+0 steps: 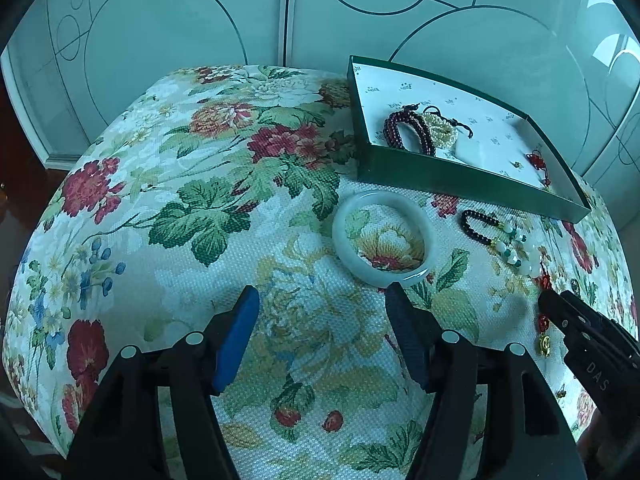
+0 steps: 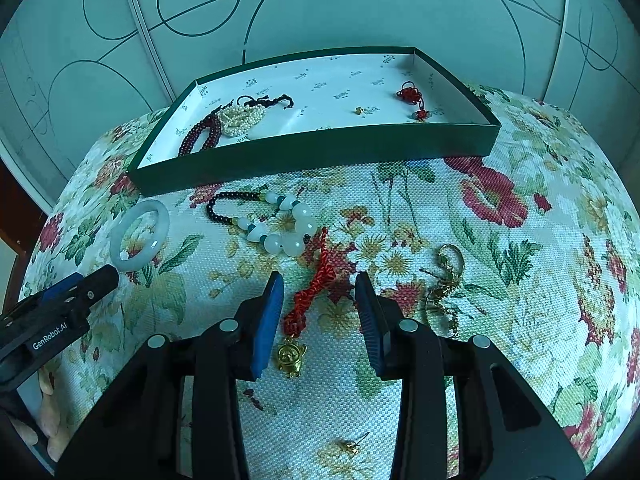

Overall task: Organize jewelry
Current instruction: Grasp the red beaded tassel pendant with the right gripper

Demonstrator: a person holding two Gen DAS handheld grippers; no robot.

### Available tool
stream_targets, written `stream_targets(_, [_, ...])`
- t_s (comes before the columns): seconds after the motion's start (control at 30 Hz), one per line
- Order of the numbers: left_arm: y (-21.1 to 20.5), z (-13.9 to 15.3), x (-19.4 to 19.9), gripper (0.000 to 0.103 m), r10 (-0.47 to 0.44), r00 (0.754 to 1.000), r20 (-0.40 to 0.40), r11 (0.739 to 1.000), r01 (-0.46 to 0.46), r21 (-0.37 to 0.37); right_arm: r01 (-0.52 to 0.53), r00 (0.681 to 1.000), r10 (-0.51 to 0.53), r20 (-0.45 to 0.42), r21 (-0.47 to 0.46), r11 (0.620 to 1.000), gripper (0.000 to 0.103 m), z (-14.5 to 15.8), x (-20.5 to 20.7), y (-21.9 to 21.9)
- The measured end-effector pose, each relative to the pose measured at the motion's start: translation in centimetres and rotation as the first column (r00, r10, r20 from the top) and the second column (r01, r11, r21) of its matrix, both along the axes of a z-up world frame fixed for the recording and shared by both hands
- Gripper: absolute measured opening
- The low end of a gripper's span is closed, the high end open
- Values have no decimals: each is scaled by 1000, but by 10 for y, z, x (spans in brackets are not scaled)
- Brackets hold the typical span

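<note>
Nearest the right wrist camera, the right gripper (image 2: 318, 280) is hanging over the floral cloth (image 2: 520, 280) with its jaws standing apart, nothing pressed between them; a small gold earring (image 2: 352, 445) is lying on the cloth below them. Between the two jaws the red braided cord (image 2: 316, 288) of a beaded strand is lying loose, its long axis running from the gold charm (image 2: 291, 356) at the near end, up and slightly right, away from the camera, to the cluster of white beads (image 2: 286, 228). Beyond those the strand is curving left into a loop of dark beads (image 2: 224, 208) that points toward the box. Just right of the right jaw a gold chain piece (image 2: 446, 280) is lying tangled on the cloth, close enough to crowd that side. To the left, the left gripper (image 1: 322, 292) is hovering with its jaws wide apart and empty, and the pale jade bangle (image 1: 383, 237) is lying flat just beyond its right fingertip. Farther back the green box (image 2: 320, 148) is sitting on the cloth, its near wall standing between the strand and the white lining. Inside, dark red beads (image 2: 200, 136) and a pearl bundle (image 2: 242, 120) are touching at the left end, and a red knot charm (image 2: 410, 94) is lying well apart at the right. Behind everything, glass doors (image 2: 360, 8) with curved lines are closing off the view.
</note>
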State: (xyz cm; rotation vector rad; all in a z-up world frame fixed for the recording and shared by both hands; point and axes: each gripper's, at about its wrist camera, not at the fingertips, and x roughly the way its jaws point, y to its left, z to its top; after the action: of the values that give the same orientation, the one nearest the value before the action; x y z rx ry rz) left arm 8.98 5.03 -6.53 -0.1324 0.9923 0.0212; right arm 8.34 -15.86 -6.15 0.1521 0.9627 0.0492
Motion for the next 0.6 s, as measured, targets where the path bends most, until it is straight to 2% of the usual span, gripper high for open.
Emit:
stream_targets(0.17, [-2, 0, 2, 66, -5, 1000, 1, 1000, 5, 1, -2, 1000, 3, 10, -30, 1000, 34, -2, 2, 4])
stream_targets(0.23, [-3, 0, 3, 66, -8, 1000, 1, 1000, 8, 0, -1, 1000, 2, 15, -62, 998, 22, -2, 2, 5])
stream_targets(0.3, [-5, 0, 3, 66, -10, 1000, 2, 1000, 10, -1, 0, 1000, 2, 17, -75, 997, 15, -3, 2, 4])
stream_targets(0.33, [-6, 1, 4, 66, -12, 1000, 1, 1000, 12, 0, -5, 1000, 6, 17, -75, 997, 8, -3, 2, 3])
stream_targets(0.5, [-11, 3, 7, 67, -23, 1000, 1, 1000, 23, -13, -1, 1000, 3, 19, -67, 998, 7, -2, 1, 0])
stream_targets(0.53, [-12, 4, 8, 71, -26, 1000, 4, 1000, 26, -15, 2, 1000, -1, 21, -65, 998, 7, -2, 0, -2])
stream_targets(0.6, [-16, 5, 10, 73, -30, 1000, 11, 999, 30, -22, 6, 1000, -4, 26, -62, 998, 7, 0, 1, -4])
